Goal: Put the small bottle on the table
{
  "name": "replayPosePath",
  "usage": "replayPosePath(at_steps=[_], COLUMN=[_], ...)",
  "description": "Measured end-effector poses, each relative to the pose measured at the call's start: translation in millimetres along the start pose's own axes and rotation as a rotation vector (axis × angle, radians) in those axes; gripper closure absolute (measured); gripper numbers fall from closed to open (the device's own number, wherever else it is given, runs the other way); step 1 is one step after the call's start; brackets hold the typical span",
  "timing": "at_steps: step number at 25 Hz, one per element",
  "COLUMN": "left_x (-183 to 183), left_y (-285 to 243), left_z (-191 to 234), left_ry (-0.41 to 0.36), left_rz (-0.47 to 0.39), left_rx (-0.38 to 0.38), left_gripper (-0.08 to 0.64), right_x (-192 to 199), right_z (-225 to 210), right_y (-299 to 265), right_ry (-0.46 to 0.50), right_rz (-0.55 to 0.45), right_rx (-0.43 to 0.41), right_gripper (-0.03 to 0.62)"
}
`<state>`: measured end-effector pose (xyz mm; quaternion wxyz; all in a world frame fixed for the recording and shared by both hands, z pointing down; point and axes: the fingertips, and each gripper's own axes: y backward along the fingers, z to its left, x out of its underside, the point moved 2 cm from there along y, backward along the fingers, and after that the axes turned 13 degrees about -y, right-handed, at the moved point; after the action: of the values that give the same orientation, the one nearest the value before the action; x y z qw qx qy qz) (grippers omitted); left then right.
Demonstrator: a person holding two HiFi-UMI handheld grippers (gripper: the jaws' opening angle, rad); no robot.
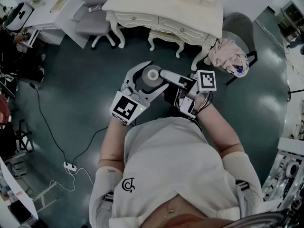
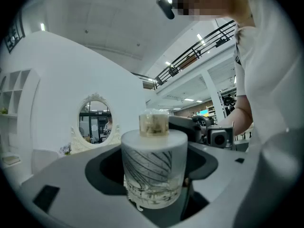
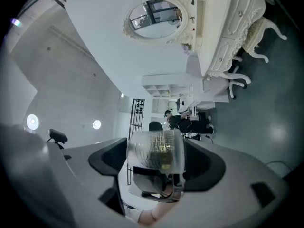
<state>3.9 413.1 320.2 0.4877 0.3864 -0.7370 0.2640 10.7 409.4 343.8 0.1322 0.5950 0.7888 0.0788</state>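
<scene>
The small bottle [image 1: 152, 75] is a frosted, line-patterned cylinder with a clear cap, held in the air in front of the person's chest. My left gripper [image 1: 154, 73] is shut on it, one jaw on each side of its body. In the left gripper view the bottle [image 2: 153, 167] stands upright between the pads. My right gripper [image 1: 167, 82] reaches in from the right with its jaws wide either side of the same bottle [image 3: 156, 148]; I see no clear press from its pads. Beyond the bottle, the left gripper view shows the right gripper's camera [image 2: 218, 137].
A white ornate dressing table [image 1: 161, 8] stands ahead with a matching stool [image 1: 166, 38] under it. A grey office chair [image 1: 95, 13] is at its left, a chair with draped cloth [image 1: 232, 56] at its right. A cable and power strip [image 1: 70, 166] lie on the dark floor, left.
</scene>
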Motion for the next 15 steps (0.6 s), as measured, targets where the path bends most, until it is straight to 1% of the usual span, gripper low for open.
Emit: replayPosePath(at_steps=[8,15], left_x=[-2.5,8.3], left_y=[0.8,12.3], left_z=[3.8,10.8], left_ry=[0.0,0.017], left_rz=[-0.003,0.019], left_rx=[0.004,-0.003], left_gripper=[0.213,0.212], right_x=[-0.9,1.3], right_z=[1.1,-4.1], right_y=[-4.0,-18.8], right_ry=[-0.003,-0.004], right_rz=[0.005,0.018], right_rx=[0.001,0.009], right_gripper=[0.224,0.224])
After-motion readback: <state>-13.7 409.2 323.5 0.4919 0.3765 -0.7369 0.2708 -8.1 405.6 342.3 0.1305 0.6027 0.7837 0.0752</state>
